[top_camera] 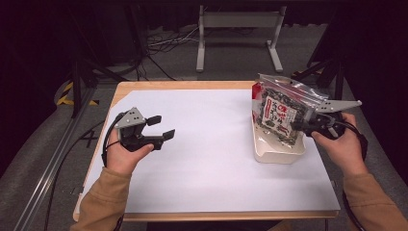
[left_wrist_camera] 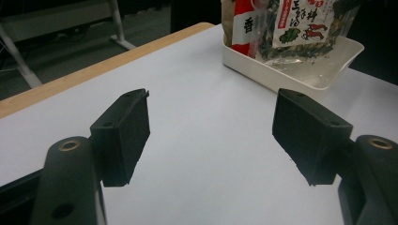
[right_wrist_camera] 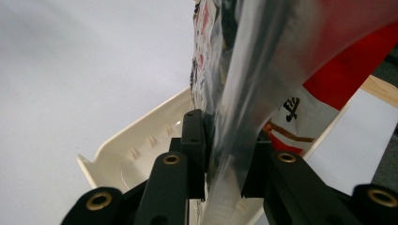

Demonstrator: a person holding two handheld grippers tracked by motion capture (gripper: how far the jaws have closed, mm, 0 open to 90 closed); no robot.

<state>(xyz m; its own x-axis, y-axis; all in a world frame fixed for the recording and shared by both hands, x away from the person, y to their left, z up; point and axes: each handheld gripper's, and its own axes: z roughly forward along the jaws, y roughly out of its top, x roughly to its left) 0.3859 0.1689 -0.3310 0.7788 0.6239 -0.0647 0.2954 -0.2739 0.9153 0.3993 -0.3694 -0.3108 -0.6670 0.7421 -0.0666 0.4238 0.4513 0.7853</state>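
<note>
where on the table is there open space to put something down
The white sheet is bare from the left hand-held gripper across to the cream tray, and all along the near edge. It is crowded at the far right, where the right hand-held gripper holds a snack bag over the tray.

A white sheet (top_camera: 207, 149) covers the wooden table (top_camera: 183, 85); a grey stand (top_camera: 239, 29) stands beyond.
</note>
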